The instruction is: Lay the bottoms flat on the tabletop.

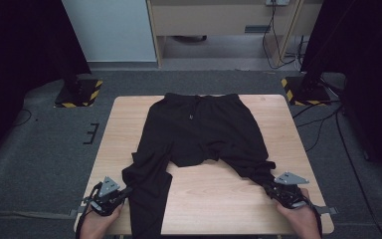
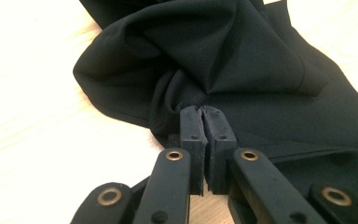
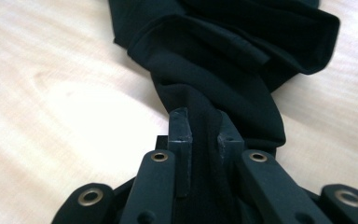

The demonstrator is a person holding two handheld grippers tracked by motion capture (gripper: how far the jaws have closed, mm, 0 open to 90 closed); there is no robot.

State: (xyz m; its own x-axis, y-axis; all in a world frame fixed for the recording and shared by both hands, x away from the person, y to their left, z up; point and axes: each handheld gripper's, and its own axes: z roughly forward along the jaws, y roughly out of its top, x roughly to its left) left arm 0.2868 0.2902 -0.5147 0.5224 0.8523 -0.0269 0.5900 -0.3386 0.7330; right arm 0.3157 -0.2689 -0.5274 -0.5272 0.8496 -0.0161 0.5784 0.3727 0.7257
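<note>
A pair of black trousers [image 1: 199, 134] lies flat on the light wooden table [image 1: 129, 114], with the waistband [image 1: 199, 98] at the 12 o'clock edge and a small drawstring visible in its middle. The two legs spread apart toward the near side. The left leg [image 1: 146, 194] runs to about 7 o'clock and its end passes over the near edge of the table. The right leg [image 1: 251, 159] runs to about 4 o'clock and looks bunched and wrinkled near its end. The cloth is matte and dark, with soft folds.

The left gripper [image 1: 110, 194] is at about 7 o'clock on the table, just beside the left leg, held by the person's left hand [image 1: 97, 221]. In the left gripper view, its jaws are pressed together on a pinched fold of the black cloth [image 2: 214, 60], which gathers into creases at the tips.

The right gripper [image 1: 282, 188] is at about 5 o'clock, at the end of the right leg, held by the right hand [image 1: 301, 219]. In the right gripper view, its jaws stand a little apart with a thick band of the trouser leg [image 3: 223, 65] between them, and they clamp it.

Around the table there is grey carpet [image 1: 40, 149], and two stand bases with yellow-black stripes [image 1: 79, 92] at 10 and 2 o'clock.
</note>
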